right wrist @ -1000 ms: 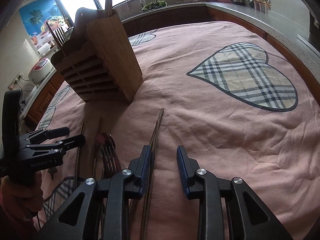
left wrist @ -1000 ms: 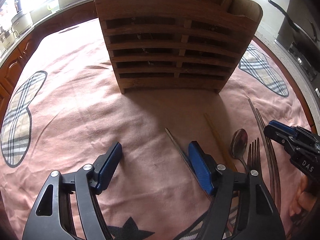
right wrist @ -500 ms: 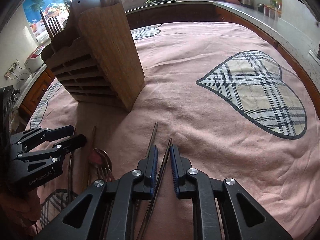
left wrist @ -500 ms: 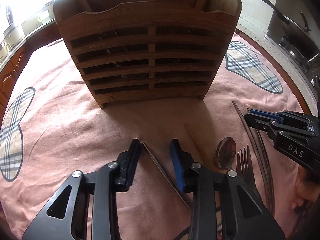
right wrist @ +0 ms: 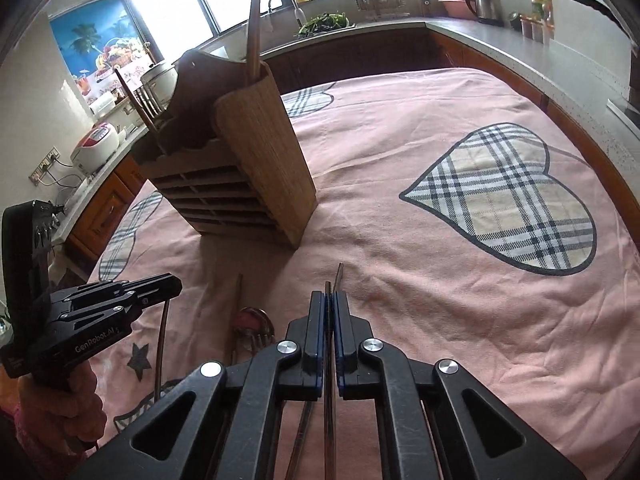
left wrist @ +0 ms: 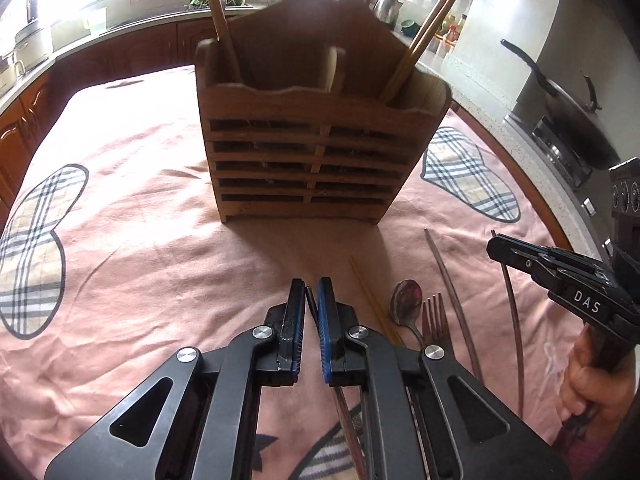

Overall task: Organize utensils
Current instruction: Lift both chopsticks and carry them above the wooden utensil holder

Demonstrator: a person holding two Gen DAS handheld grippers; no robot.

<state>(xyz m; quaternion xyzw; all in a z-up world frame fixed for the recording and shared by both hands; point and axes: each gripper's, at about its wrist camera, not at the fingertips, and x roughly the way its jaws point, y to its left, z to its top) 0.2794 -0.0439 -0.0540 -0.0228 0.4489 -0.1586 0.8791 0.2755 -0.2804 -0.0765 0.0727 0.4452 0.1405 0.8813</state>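
Both the left gripper (left wrist: 309, 294) and right gripper (right wrist: 330, 300) are clenching one dark chopstick (left wrist: 310, 300) each, just in front of the wooden holder (left wrist: 316, 148); lifting level is keeping tips from snagging the cloth (left wrist: 140, 260).

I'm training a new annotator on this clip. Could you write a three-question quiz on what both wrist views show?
1. True or false: the spoon is already in the wooden holder.
2. What does the left gripper clamp? A) fork B) dark chopstick C) nothing
3. Which utensil lies beside the spoon, away from the left gripper?

Key: 1 false, it lies on the pink cloth. 2 B, a dark chopstick. 3 the fork.
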